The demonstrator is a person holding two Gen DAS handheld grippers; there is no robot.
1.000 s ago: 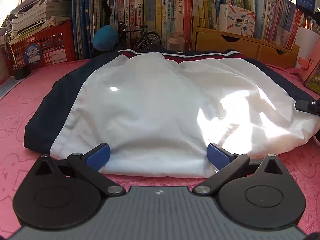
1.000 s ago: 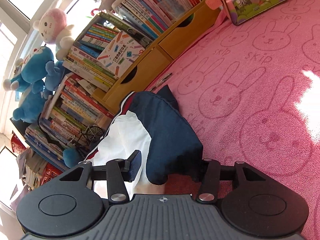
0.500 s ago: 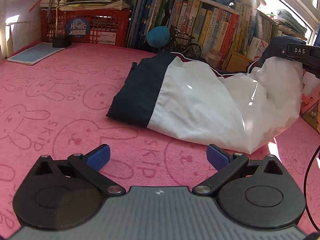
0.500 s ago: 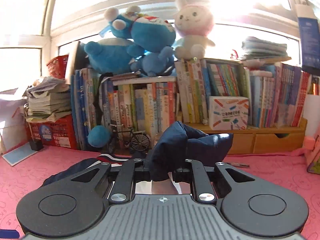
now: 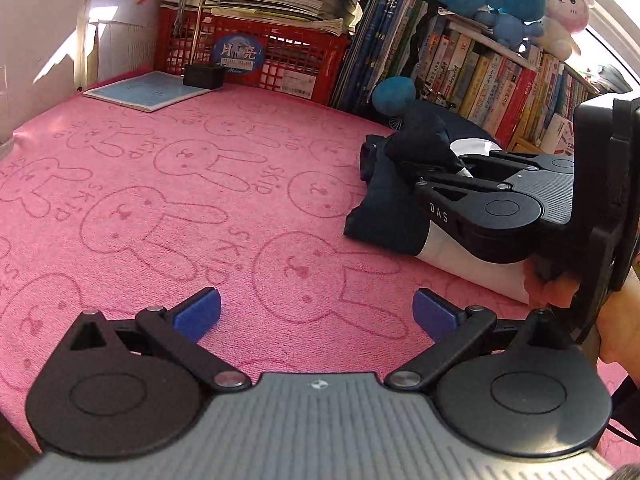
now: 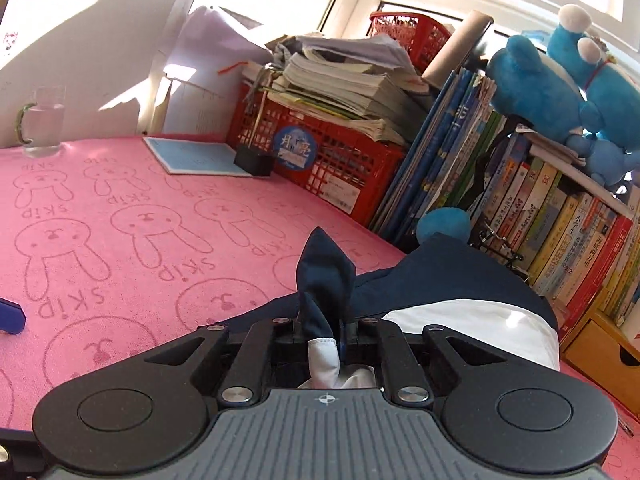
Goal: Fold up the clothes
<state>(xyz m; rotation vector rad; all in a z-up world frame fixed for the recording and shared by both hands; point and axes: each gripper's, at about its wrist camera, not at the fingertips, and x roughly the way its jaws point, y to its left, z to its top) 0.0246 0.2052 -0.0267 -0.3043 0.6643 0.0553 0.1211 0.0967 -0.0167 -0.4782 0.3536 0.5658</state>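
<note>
A navy and white jacket (image 5: 380, 220) lies on the pink rabbit-print towel (image 5: 160, 200), at the right of the left wrist view. My right gripper (image 6: 320, 322) is shut on a bunched navy fold (image 6: 324, 268) of it, with a bit of white lining showing behind the jaws, and holds the fold above the rest of the jacket (image 6: 460, 280). The left wrist view shows that gripper (image 5: 404, 160) from the side, the fold sticking up at its tip. My left gripper (image 5: 316, 312) stands open over bare towel, left of the jacket, with nothing between its blue pads (image 5: 198, 312).
A red crate (image 5: 256, 60) with stacked papers, a row of books (image 5: 480, 76) with blue plush toys (image 6: 560, 80) on top and a wooden drawer (image 6: 596, 344) line the back. A blue notebook (image 6: 196, 156), a small black box (image 6: 254, 162) and a glass of water (image 6: 42, 124) stand at the far left.
The right gripper closed on the navy fold, rolled level and carried it leftward across the jacket. The left gripper drew away from the jacket's hem to the left, staying open.
</note>
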